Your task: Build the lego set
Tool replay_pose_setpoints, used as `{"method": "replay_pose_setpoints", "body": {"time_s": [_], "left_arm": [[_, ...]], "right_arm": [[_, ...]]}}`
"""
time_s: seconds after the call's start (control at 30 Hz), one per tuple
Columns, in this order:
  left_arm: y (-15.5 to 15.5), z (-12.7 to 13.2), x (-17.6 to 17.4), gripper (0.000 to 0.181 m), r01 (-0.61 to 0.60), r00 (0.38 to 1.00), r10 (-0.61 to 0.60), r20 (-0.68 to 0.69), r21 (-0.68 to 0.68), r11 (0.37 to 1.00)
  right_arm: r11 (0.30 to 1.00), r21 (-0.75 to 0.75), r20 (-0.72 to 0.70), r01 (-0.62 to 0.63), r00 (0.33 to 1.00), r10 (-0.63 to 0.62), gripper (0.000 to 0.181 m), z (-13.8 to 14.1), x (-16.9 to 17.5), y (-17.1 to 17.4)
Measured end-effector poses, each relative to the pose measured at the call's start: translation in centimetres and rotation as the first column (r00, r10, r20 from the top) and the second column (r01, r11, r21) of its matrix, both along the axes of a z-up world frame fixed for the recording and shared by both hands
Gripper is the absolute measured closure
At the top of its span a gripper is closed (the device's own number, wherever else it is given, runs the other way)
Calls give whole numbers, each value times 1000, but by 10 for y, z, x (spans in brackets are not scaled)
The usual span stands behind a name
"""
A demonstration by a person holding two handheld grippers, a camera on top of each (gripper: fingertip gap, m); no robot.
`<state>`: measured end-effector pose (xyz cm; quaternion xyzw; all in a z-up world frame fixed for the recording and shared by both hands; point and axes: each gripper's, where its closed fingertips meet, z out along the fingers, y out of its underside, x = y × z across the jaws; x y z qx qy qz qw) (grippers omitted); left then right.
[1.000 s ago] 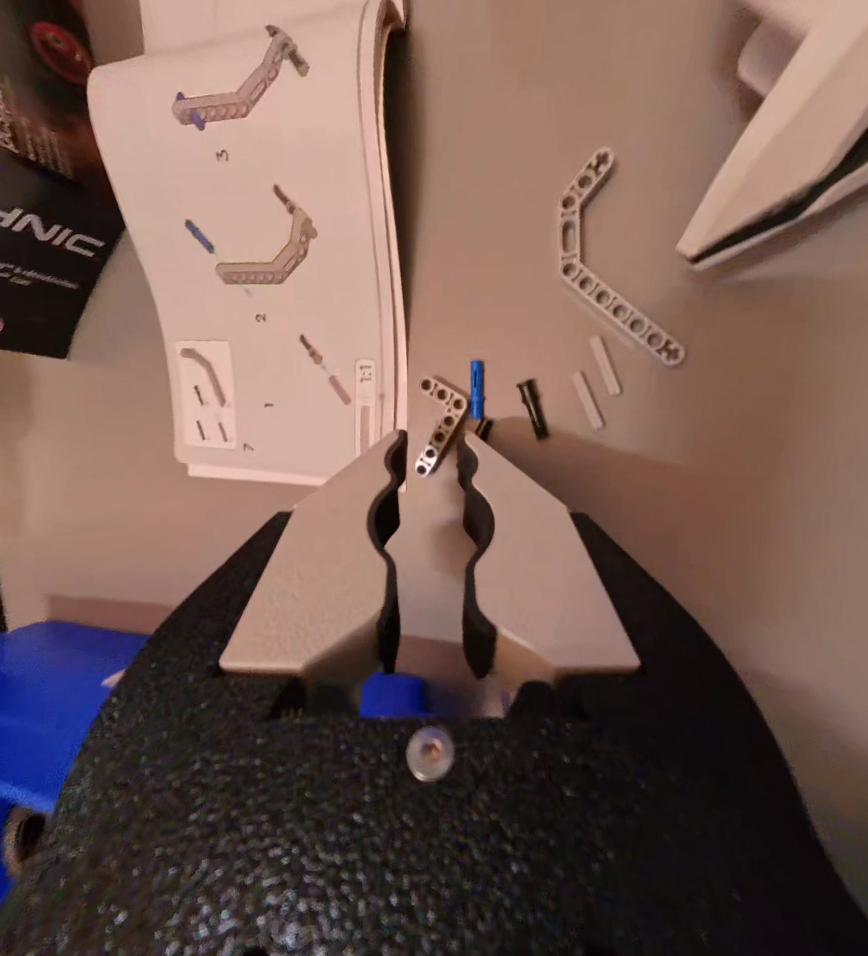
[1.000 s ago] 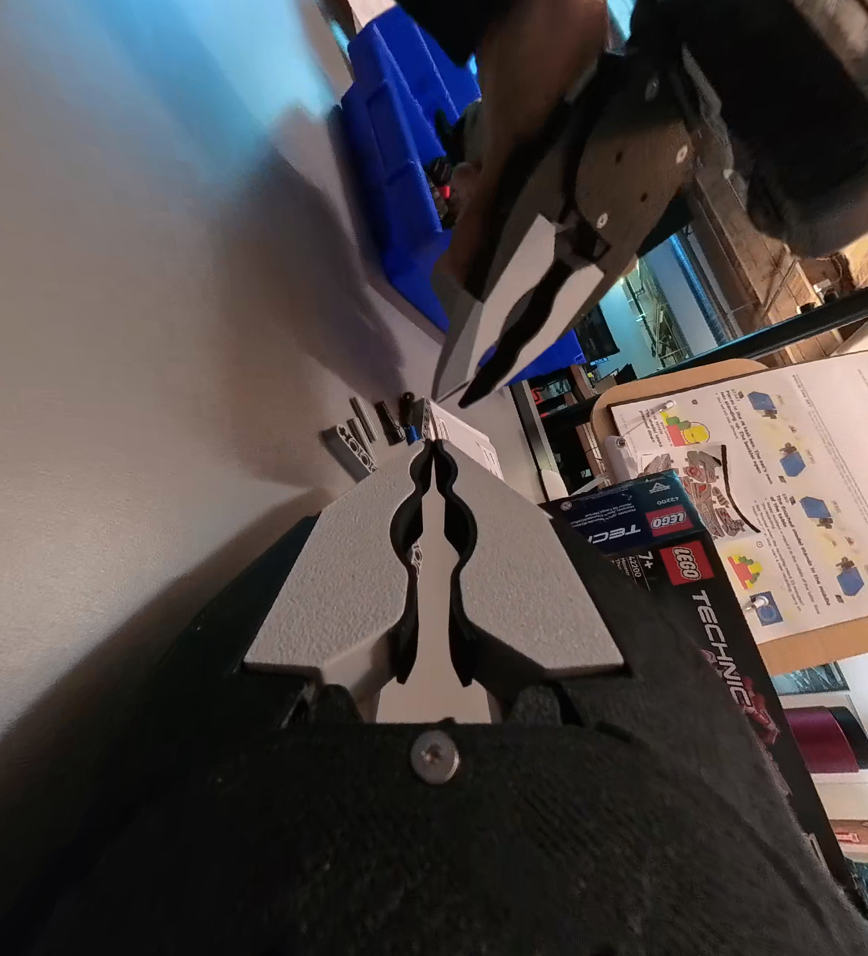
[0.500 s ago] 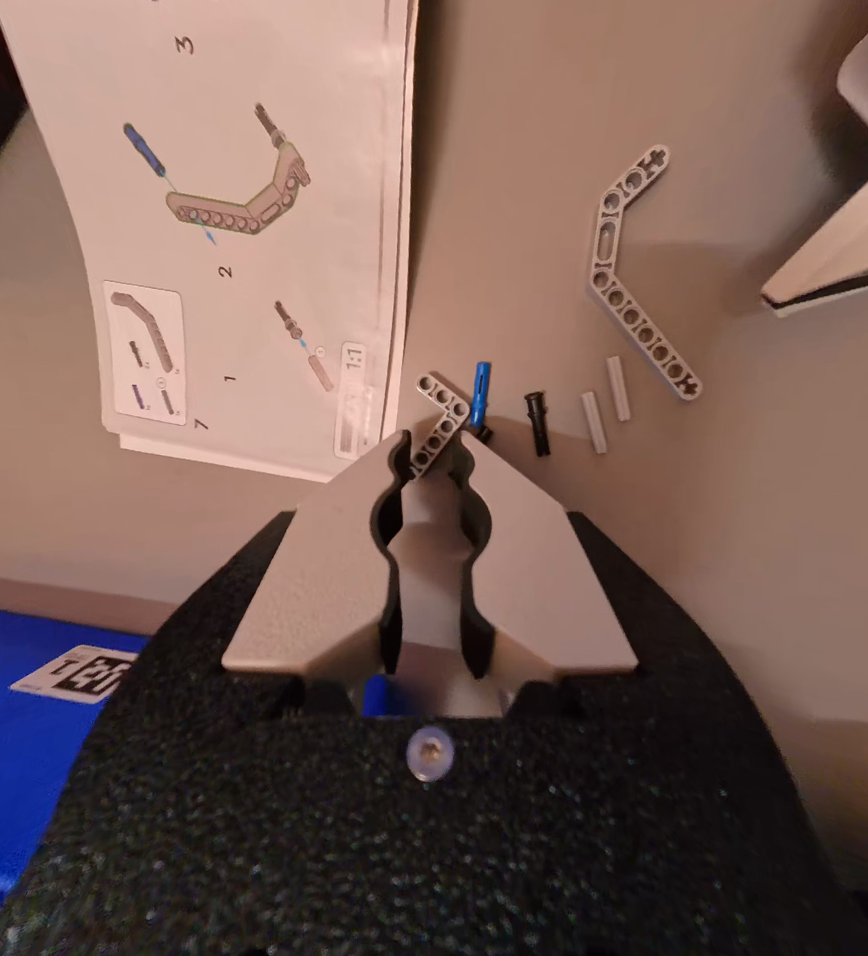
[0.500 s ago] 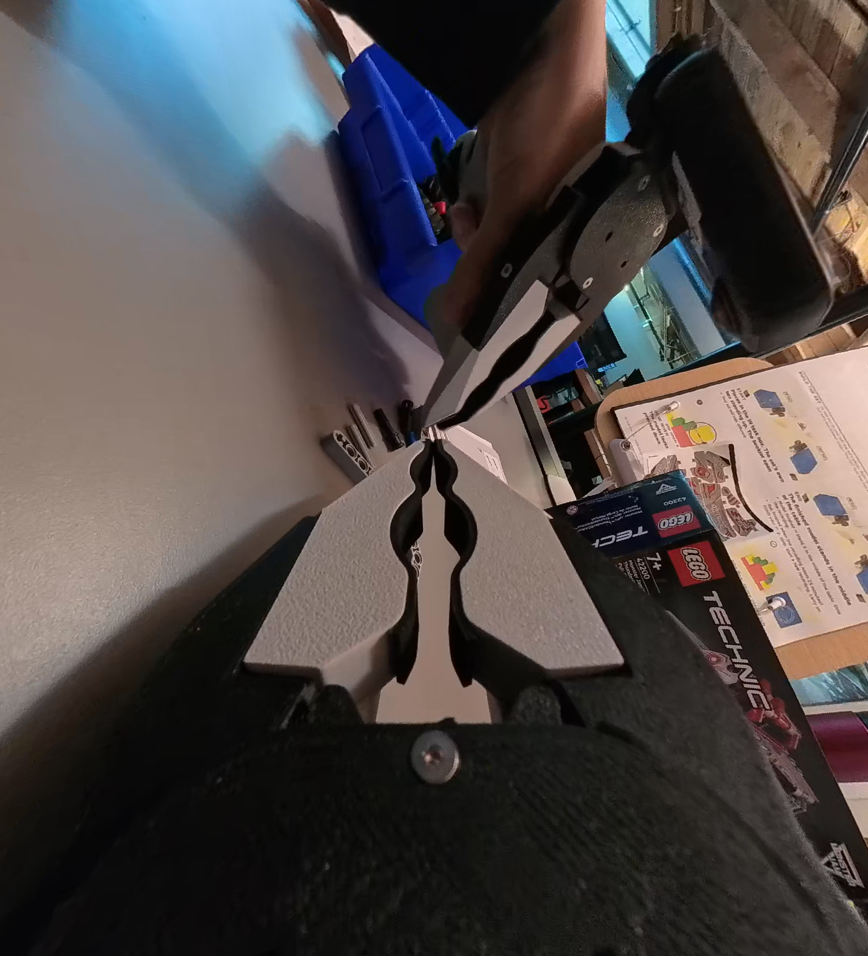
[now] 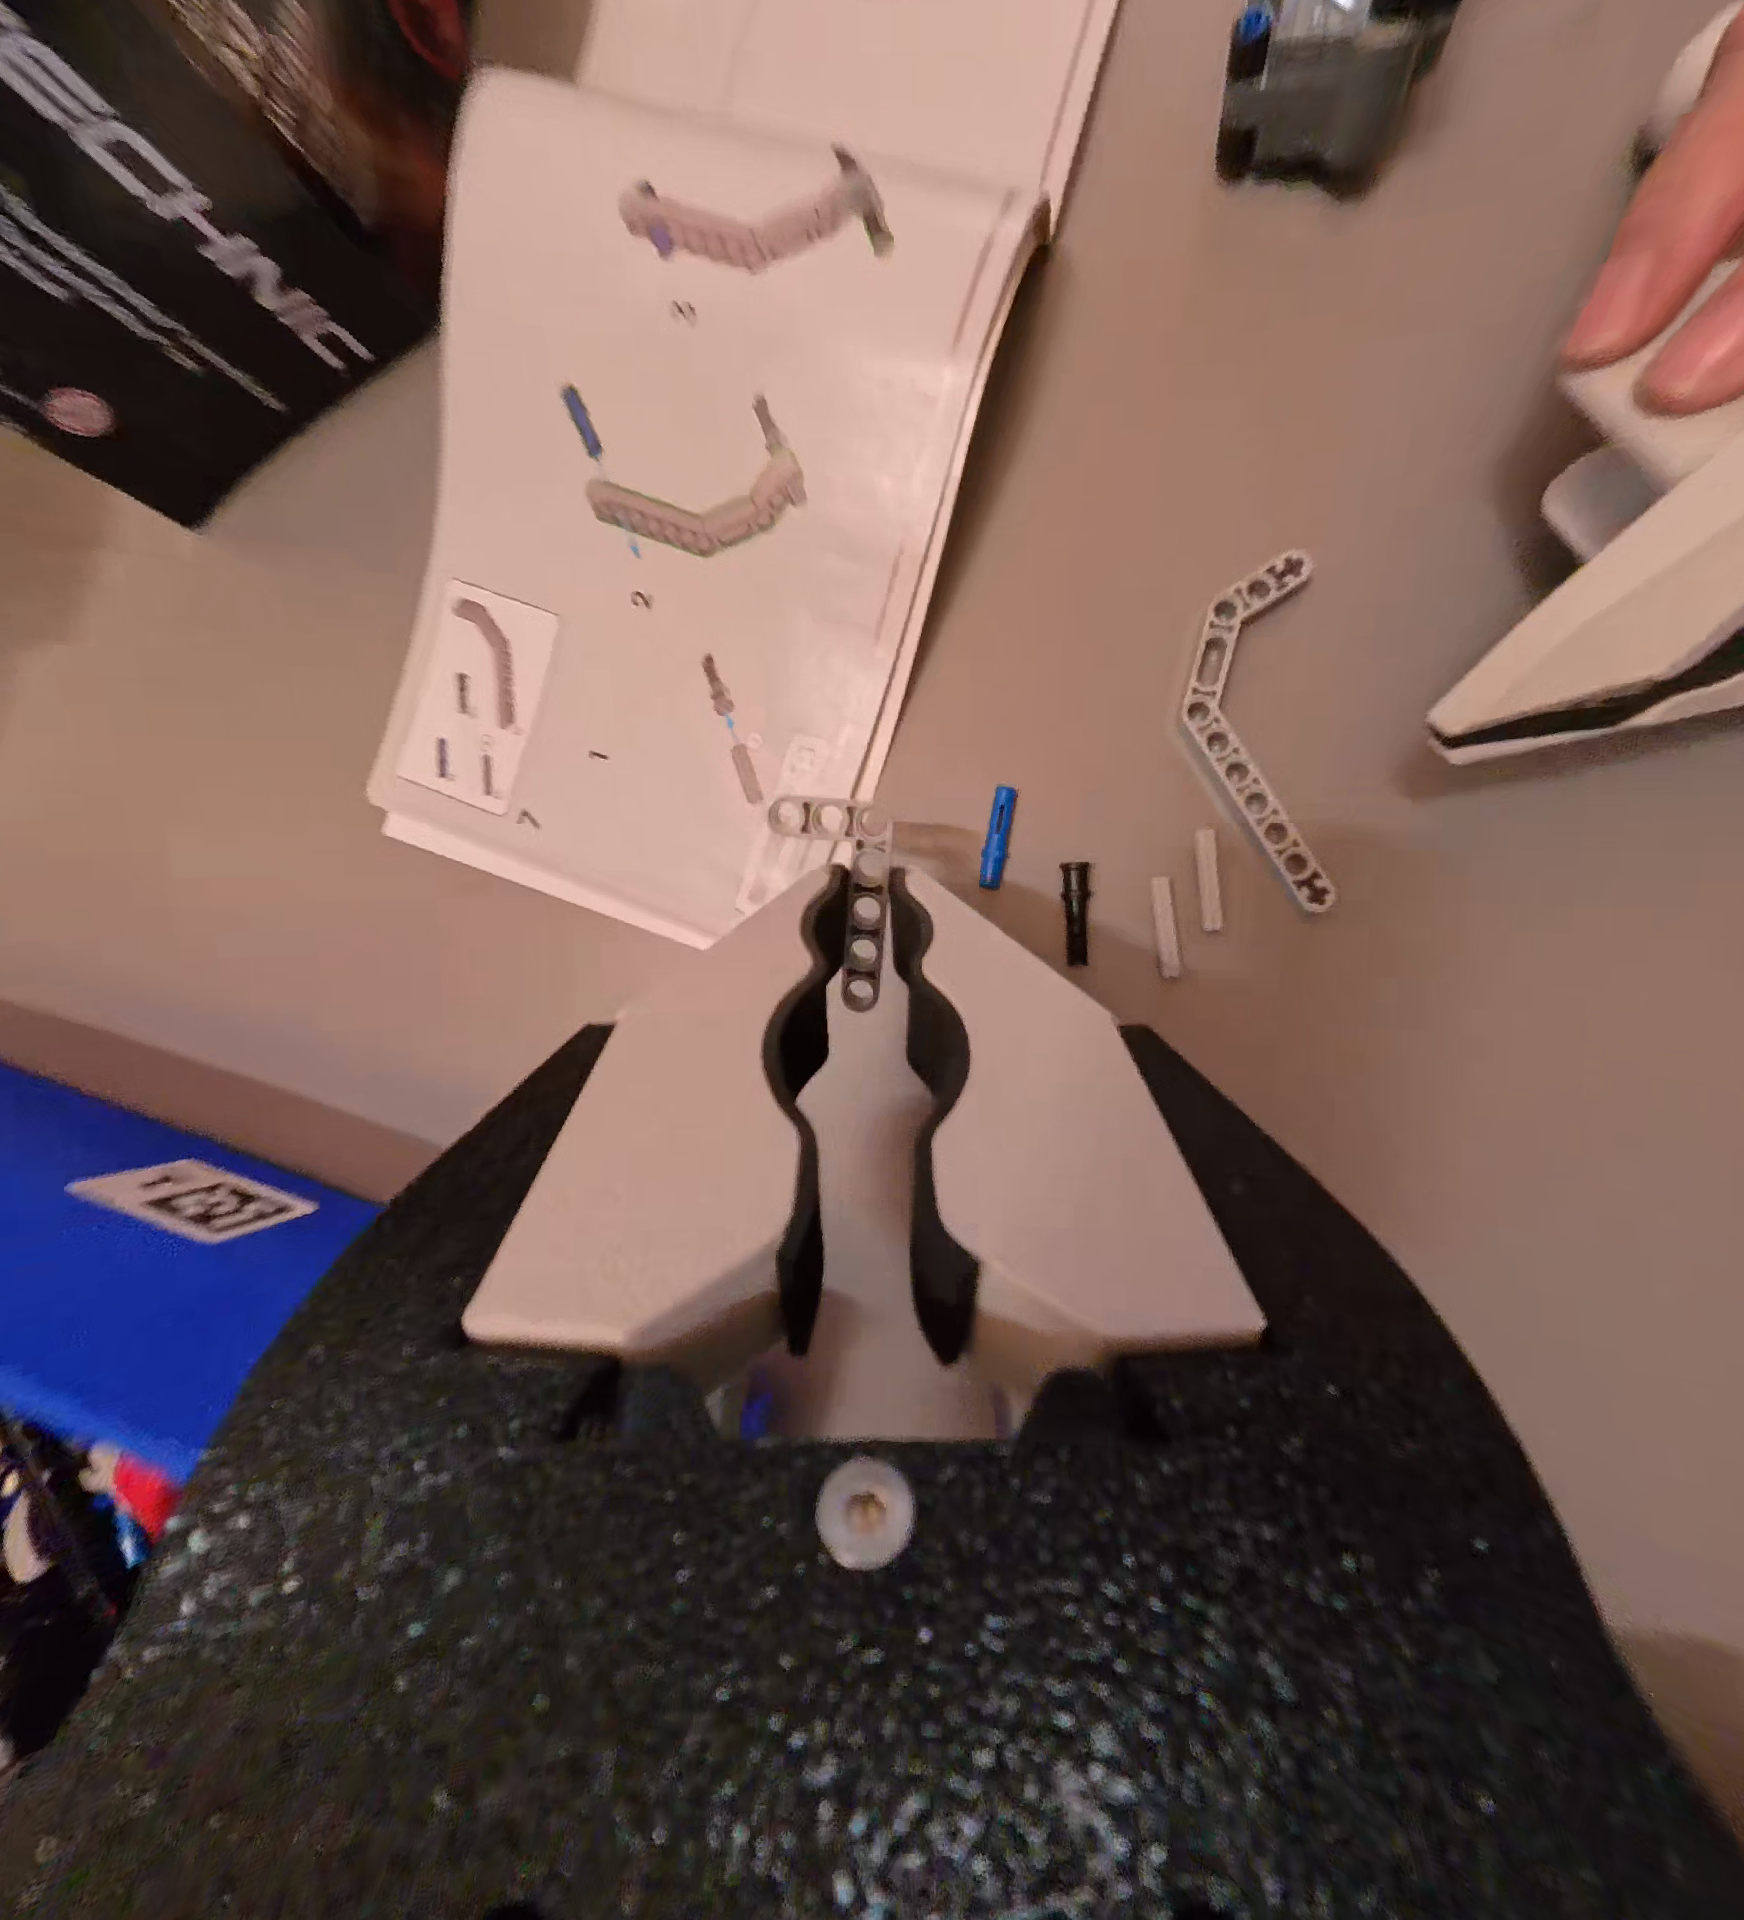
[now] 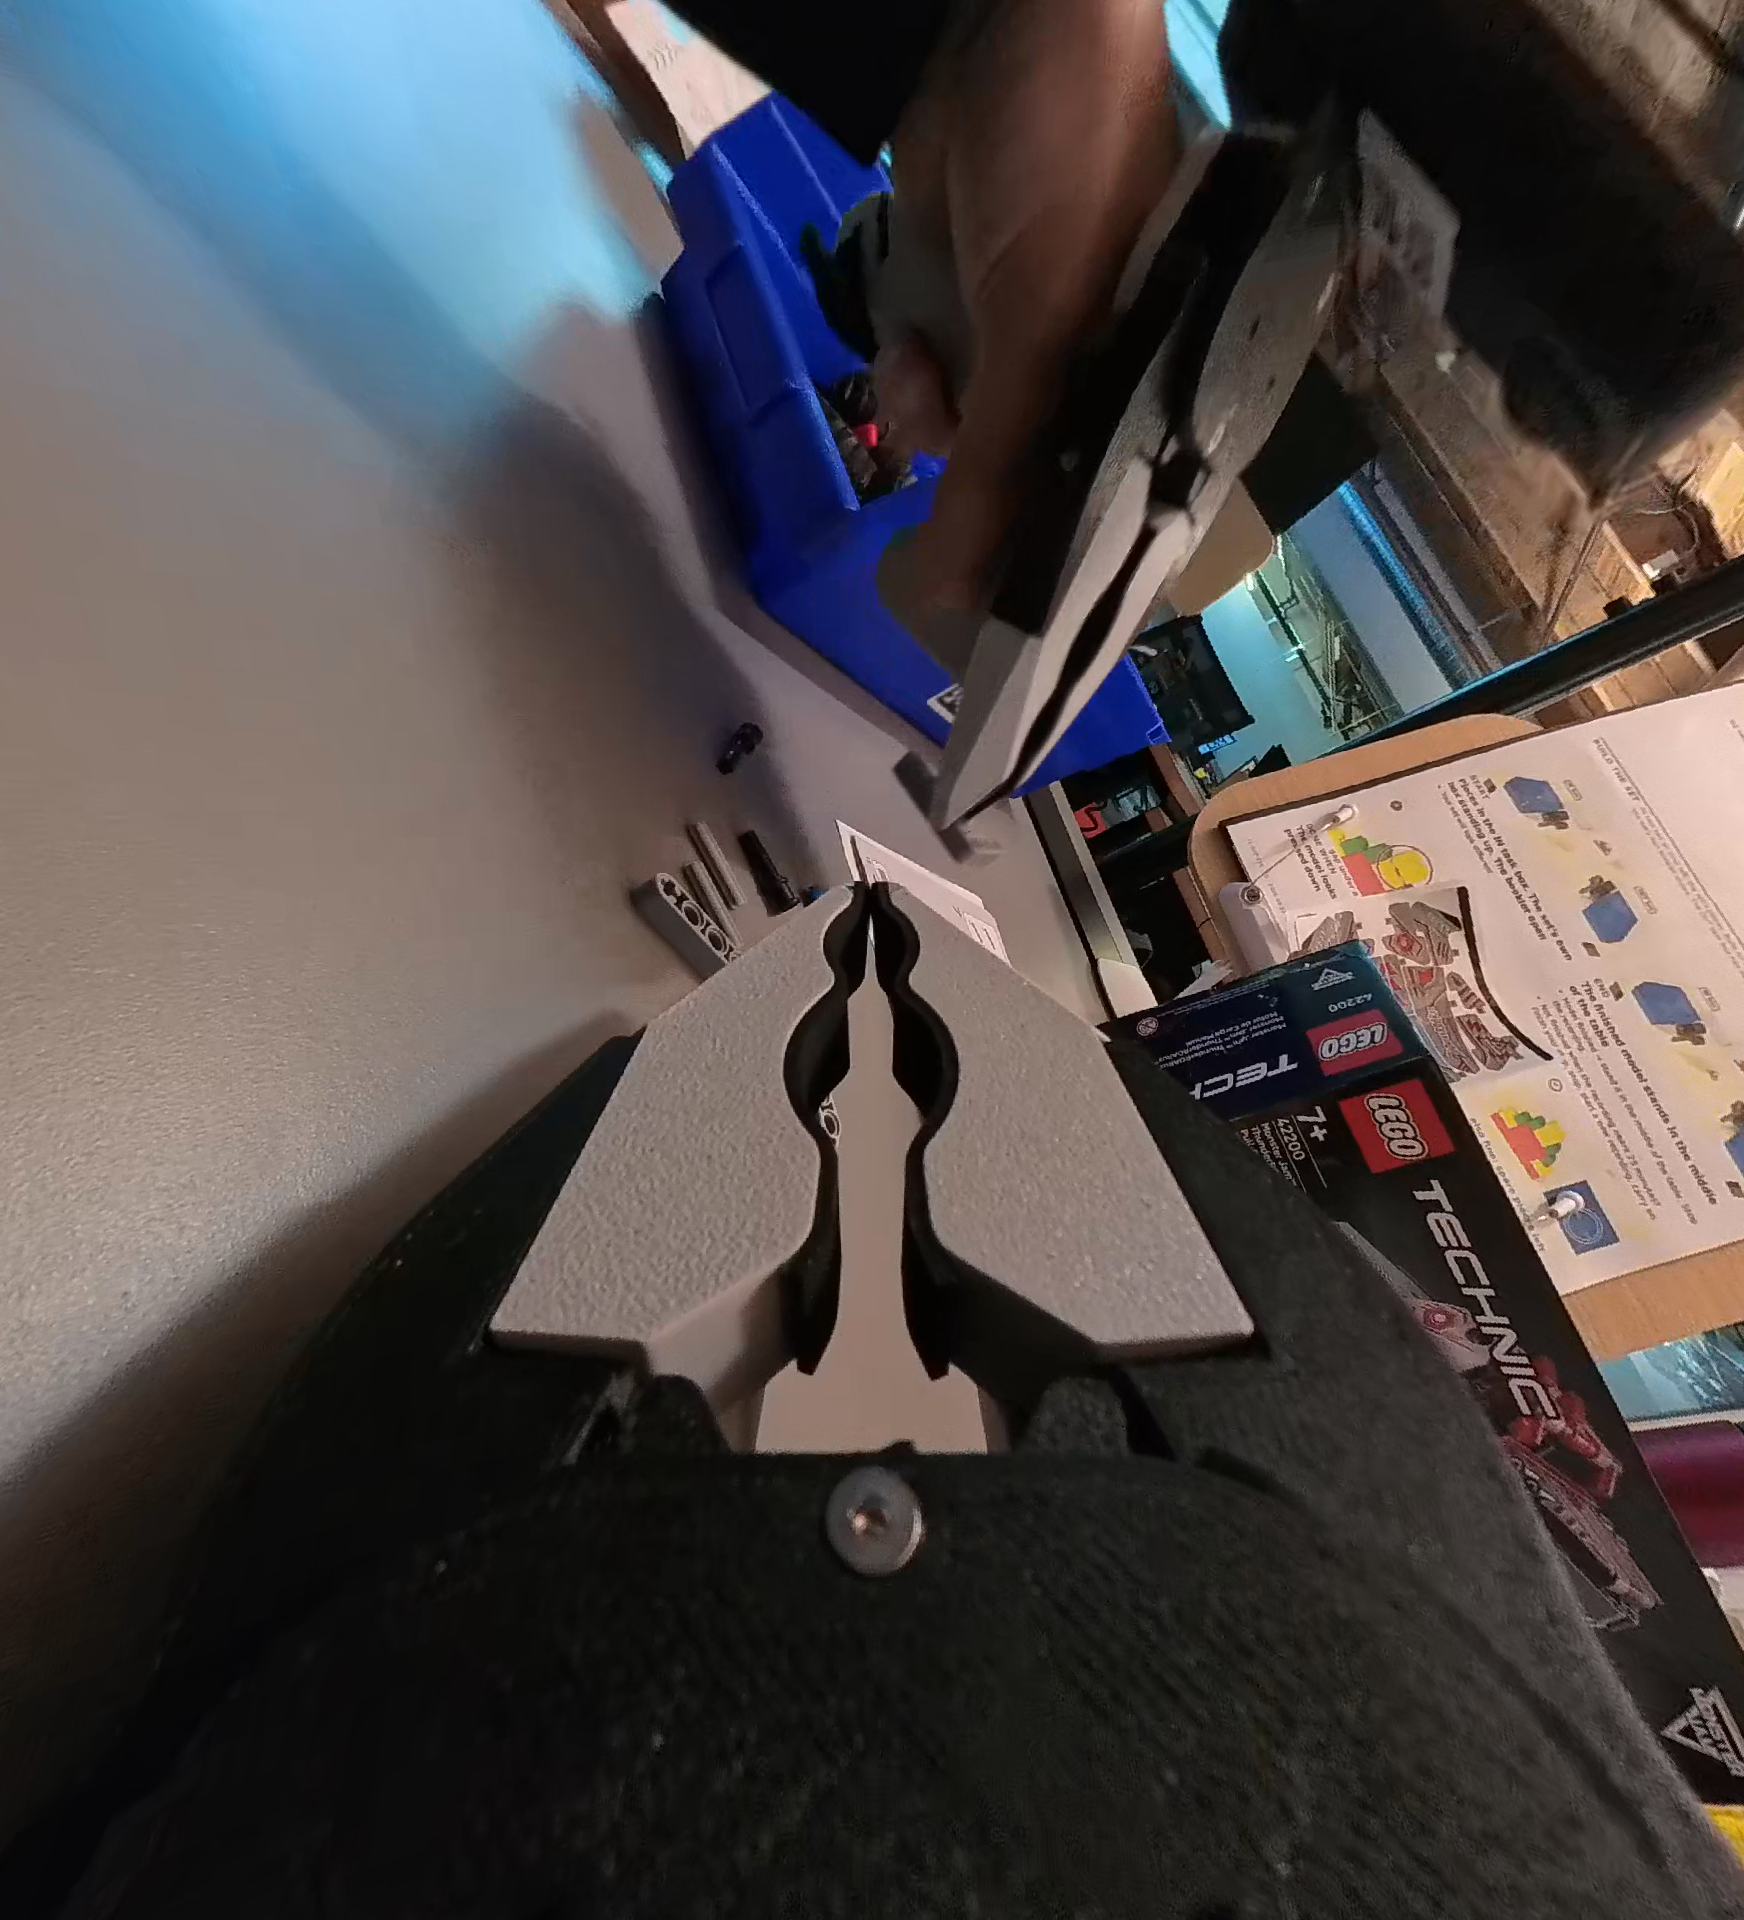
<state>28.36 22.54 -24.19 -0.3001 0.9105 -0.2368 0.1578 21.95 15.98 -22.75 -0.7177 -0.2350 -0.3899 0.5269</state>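
Our left fingers (image 5: 868, 883) clamp the small grey L-shaped beam (image 5: 863, 914), lifted above the tabletop (image 5: 1470, 1143). Our right fingers (image 6: 870, 902) sit together, empty. Blue pin (image 5: 998, 836), black pin (image 5: 1076, 909) and long bent beam (image 5: 1247, 727) lie beyond. We judge a pin comes next, needing careful alignment.

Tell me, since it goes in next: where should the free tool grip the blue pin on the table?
Grip the blue pin across its middle, coming straight down with the right tool: it lies flat, apart from the black pin, so both long sides are open.
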Motion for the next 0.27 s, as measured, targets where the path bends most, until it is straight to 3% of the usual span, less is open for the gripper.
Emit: {"method": "replay_pose_setpoints", "body": {"time_s": [0.13,0.27], "left_arm": [[26,43,-5,176,-97,986,100,137,-27,995],[113,94,-13,176,-351,893,343,292,-26,936]], "right_arm": [[1000,7,1,8,1000,-8,181,1,1,-1],[1000,12,-2,12,1000,-12,181,2,2,-2]]}}
